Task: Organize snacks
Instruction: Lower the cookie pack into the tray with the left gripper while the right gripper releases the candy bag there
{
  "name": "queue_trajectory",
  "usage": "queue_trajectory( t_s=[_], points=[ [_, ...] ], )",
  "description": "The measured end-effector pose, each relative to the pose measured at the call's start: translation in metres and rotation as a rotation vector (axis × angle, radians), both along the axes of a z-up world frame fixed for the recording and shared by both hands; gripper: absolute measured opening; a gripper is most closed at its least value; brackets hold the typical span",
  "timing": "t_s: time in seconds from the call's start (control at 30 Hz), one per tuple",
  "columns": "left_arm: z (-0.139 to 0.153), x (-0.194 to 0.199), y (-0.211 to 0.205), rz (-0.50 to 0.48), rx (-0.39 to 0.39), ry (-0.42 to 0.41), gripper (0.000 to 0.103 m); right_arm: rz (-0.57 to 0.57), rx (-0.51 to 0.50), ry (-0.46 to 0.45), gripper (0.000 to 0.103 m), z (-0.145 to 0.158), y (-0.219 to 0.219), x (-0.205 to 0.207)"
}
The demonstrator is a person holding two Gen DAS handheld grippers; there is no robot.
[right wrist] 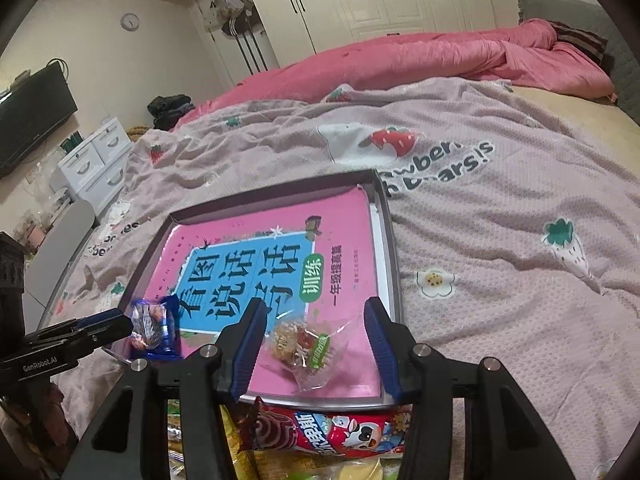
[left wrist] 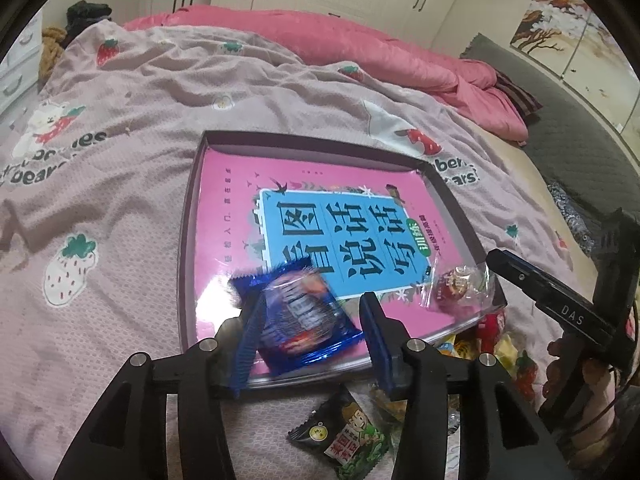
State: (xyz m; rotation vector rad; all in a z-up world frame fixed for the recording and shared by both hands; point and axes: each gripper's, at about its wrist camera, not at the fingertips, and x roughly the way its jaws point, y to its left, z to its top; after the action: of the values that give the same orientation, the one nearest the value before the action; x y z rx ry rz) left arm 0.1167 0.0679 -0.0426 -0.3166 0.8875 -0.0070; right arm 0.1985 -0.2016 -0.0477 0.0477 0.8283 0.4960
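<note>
The left hand-held gripper (left wrist: 308, 332) stands part open, its jaws apart around the blue snack packet (left wrist: 298, 318) at the tray's (left wrist: 188, 248) near left. The right hand-held gripper (right wrist: 316, 344) gapes loosely over the clear-wrapped sweet (right wrist: 304, 346). Both drops seem done; next, fetch from the near snack pile (right wrist: 320, 436).

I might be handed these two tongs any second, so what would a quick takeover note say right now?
Left tongs: open, the blue-wrapped snack between the fingers, apparently just let go over the tray.
Right tongs: open, above the clear-wrapped candy, which lies loose on the pink book in the tray.
Done: two snacks are at the tray's near edge.
Left: the pile on the bedspread in front of the tray, including the red snack bag and the black-and-green packet. Probably pick those up next.
</note>
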Motion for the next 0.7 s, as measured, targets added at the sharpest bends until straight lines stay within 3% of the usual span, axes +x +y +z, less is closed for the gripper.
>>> queue_trajectory(
  t_s=[0.7],
  points=[
    [0.034,-0.018,-0.013,-0.009,0.081,-0.053,0.061,0.039,0.027,-0.135,0.064,0.036,-0.004,-0.034]
  ],
)
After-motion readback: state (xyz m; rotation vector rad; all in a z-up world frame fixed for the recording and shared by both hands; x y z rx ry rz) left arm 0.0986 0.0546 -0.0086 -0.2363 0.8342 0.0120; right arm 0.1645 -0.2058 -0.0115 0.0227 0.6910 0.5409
